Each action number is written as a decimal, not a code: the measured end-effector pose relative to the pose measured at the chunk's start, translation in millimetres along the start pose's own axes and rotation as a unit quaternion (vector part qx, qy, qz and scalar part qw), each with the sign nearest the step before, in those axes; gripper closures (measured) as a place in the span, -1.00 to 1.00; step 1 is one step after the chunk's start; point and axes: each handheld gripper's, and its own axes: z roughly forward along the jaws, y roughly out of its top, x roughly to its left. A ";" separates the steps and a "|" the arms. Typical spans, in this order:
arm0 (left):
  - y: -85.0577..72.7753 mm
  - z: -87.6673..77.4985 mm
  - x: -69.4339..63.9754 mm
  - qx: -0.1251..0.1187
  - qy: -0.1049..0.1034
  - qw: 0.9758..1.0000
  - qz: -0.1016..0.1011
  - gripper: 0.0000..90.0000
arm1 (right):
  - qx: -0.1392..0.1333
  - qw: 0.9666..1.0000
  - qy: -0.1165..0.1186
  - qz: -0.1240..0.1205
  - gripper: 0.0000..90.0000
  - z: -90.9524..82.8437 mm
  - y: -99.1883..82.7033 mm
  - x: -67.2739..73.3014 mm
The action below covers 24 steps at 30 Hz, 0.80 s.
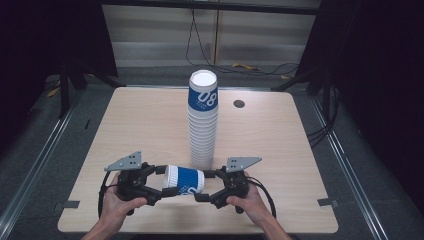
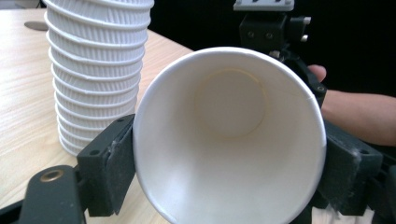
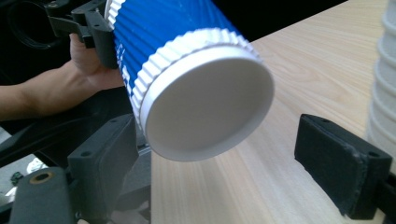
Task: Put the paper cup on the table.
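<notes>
A light wooden worktop [image 1: 150, 130] seen from above, with a person's forearms entering from the near edge.

At the left, the left hand-held gripper [image 1: 159, 182] lies low near the front edge, its black jaws pointing toward the middle. They pinch the open rim end of a blue and white paper cup [image 1: 185, 180] that lies on its side between the two grippers. In the left gripper view the cup's white mouth [image 2: 229, 135] faces the camera, with a jaw pad pressed against each side of the rim.

In the middle, just behind the held cup, a tall stack of paper cups [image 1: 202, 120] stands upright on the worktop; its top cup is blue with white numerals, and the white ribbed rims of the rest show beneath it.

At the right, the right hand-held gripper [image 1: 204, 186] points back toward the left one. Its jaws are spread, one on either side of the cup's closed base. In the right gripper view the white base [image 3: 208, 102] hangs between the two pads; the right pad is clearly apart from it, the left pad very close.

A small round dark grommet [image 1: 239, 104] sits in the worktop toward the far right.
</notes>
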 end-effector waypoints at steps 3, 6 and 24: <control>1.5 -0.1 0.0 0.010 0.011 1.000 0.003 -0.62 | 0.004 1.000 -0.011 0.000 -0.69 -3.5 0.4 -0.6; 4.7 -1.1 0.5 0.021 0.020 1.000 0.012 -0.62 | 0.008 1.000 -0.022 0.005 -0.69 -8.5 -0.5 -1.9; 10.6 -23.6 14.1 0.063 0.103 0.992 0.021 -0.62 | 0.056 0.983 -0.174 -0.007 -0.69 -60.9 -12.8 12.3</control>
